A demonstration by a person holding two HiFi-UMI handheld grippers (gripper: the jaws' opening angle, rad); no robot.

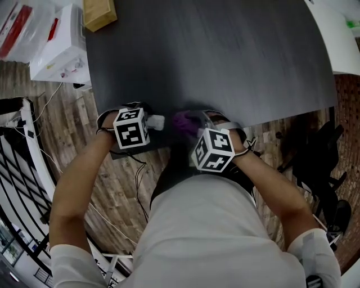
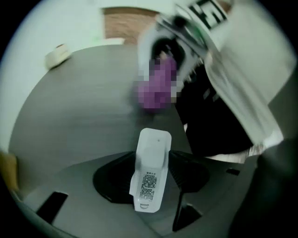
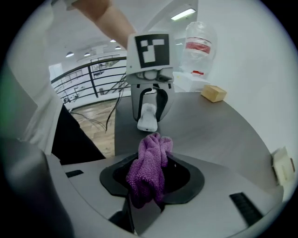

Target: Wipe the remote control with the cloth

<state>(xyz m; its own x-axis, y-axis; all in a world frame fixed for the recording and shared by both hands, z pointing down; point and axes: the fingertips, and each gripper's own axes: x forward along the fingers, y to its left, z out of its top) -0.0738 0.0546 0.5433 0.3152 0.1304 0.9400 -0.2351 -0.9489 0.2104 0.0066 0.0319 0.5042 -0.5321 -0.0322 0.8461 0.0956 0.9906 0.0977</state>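
The white remote control [image 2: 151, 169] stands between my left gripper's [image 2: 151, 180] jaws, label side up, and they are shut on it. In the head view the remote [image 1: 156, 121] sticks out of the left gripper [image 1: 151, 122] over the near edge of the dark table [image 1: 225, 56]. My right gripper [image 3: 151, 182] is shut on a bunched purple cloth [image 3: 149, 167]. The cloth [image 1: 183, 121] hangs just right of the remote, a small gap apart. From the right gripper view the remote [image 3: 148, 118] sits in the left gripper [image 3: 149, 108] just beyond the cloth.
A cardboard box [image 1: 99, 14] lies at the table's far left corner, with a white box [image 1: 59, 50] and a plastic bag [image 3: 199, 44] beside it. A small beige block [image 3: 281, 165] rests on the table's right. A black chair [image 1: 323, 163] stands on the wooden floor at the right.
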